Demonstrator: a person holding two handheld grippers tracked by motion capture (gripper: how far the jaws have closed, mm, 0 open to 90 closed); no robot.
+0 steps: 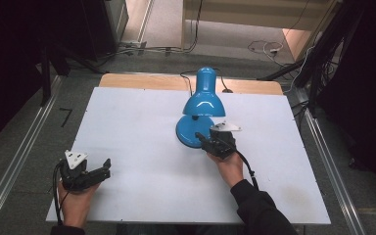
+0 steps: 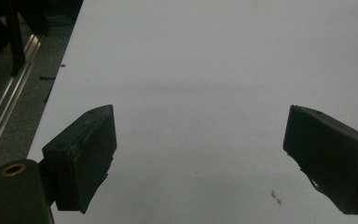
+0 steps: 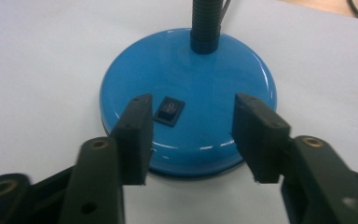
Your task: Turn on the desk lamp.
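Note:
A blue desk lamp [image 1: 203, 100] stands on the white board [image 1: 137, 127], right of centre, its shade tipped toward the far edge. Its round blue base [image 3: 200, 70] carries a black rocker switch [image 3: 169, 111] and a black gooseneck [image 3: 206, 23]. My right gripper [image 1: 199, 137] reaches over the near rim of the base. In the right gripper view its jaws [image 3: 193, 100] stand apart above the base, the switch just inside the left jaw, and touch nothing. My left gripper [image 1: 106, 169] rests at the board's near left corner, open [image 2: 198, 126] over bare board.
The lamp's black cord [image 1: 188, 81] runs off the far edge over a wooden tabletop strip [image 1: 142, 81]. Metal rails [image 1: 10, 166] flank the board on both sides. Loose cables [image 1: 264, 47] lie on the floor beyond.

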